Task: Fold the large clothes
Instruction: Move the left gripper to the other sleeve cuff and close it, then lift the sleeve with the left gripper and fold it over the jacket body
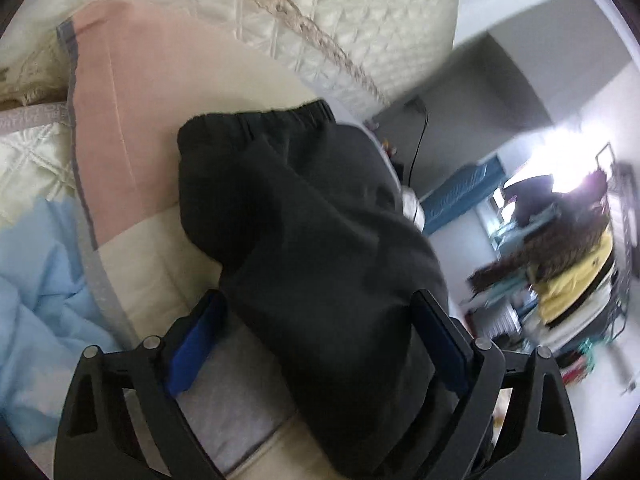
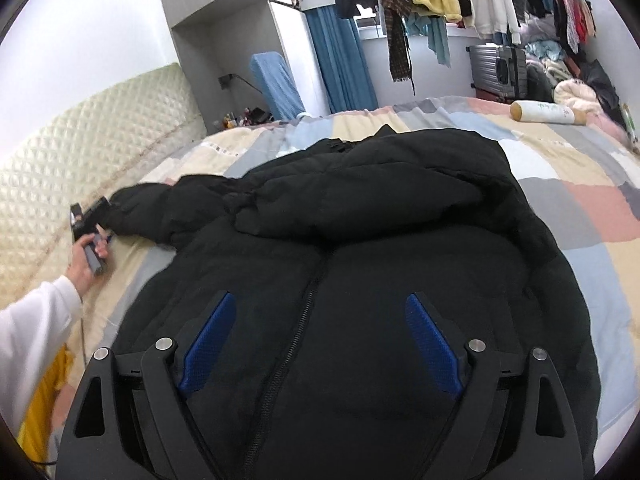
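The right gripper (image 2: 316, 340), black with 2 blue ribbed pads, stands wide apart just above the chest of a black padded zip-front jacket (image 2: 360, 264), gripping nothing. The jacket lies front up on the patchwork bedspread (image 2: 592, 200) of cream, grey, pink and blue squares, its hood ahead of the jaws. Its sleeve (image 1: 304, 216) stretches far left of that gripper toward the cream quilted headboard (image 2: 80, 152). There the left gripper (image 1: 320, 344), held by a hand (image 2: 86, 264) in a white sleeve, is also spread wide, the sleeve's dark cloth lying between its pads with the ribbed cuff just ahead; no pinch shows. Beyond it lies a pink pillow (image 1: 136, 100).
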Motion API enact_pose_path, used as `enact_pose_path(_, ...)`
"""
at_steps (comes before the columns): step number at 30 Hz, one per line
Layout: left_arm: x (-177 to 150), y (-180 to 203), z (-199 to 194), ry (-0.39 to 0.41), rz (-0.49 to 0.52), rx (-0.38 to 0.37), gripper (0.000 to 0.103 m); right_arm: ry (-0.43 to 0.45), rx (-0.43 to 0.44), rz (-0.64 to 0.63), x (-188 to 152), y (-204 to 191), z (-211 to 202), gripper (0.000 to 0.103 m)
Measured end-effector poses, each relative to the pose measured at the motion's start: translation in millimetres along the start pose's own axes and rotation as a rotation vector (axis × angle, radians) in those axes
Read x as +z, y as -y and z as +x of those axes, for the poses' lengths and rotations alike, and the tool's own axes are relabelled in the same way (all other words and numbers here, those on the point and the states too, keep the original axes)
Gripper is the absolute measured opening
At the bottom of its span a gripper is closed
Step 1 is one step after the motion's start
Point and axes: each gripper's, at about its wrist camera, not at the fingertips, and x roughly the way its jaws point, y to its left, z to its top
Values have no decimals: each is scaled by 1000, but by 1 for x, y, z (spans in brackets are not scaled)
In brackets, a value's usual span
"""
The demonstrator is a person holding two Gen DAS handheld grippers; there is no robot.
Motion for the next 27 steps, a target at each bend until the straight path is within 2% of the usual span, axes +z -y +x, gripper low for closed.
enact_pose_path(1,1,2,3,2,6,29,84,-6,-2,4,0,1,1,86)
enact_pose_path(3,0,10,2,6,36,88,70,-12,-17,-5,-2,2,1,86)
enact_pose_path(4,0,13,-2,11,43,83,50,-13,-26,-14,-3,1,1,86)
enact_pose_path(5,1,17,-6,16,45,64,25,-15,-33,-24,-3,-1,2,86)
enact_pose_path(6,1,21,-12,26,51,60,15,-18,-40,-32,-4,-2,3,87)
enact_pose_path(8,3,37,-26,64,101,102,9,-21,-49,-40,-4,-3,4,86)
enact_pose_path(15,8,80,-79,175,193,259,4,0,-41,-51,-4,1,-11,86)
enact_pose_path(17,8,93,-97,199,200,275,3,16,-36,-65,-5,2,-20,87)
enact_pose_path(19,5,114,-116,216,248,286,3,36,-39,-89,-5,1,-29,87)
enact_pose_path(22,-2,143,-138,238,304,270,3,68,-26,-117,-5,-1,-42,88)
enact_pose_path(25,-9,182,-155,262,391,337,3,81,-6,-134,-7,0,-52,89)
enact_pose_path(27,-15,207,-165,268,431,337,3,87,0,-140,-8,2,-56,90)
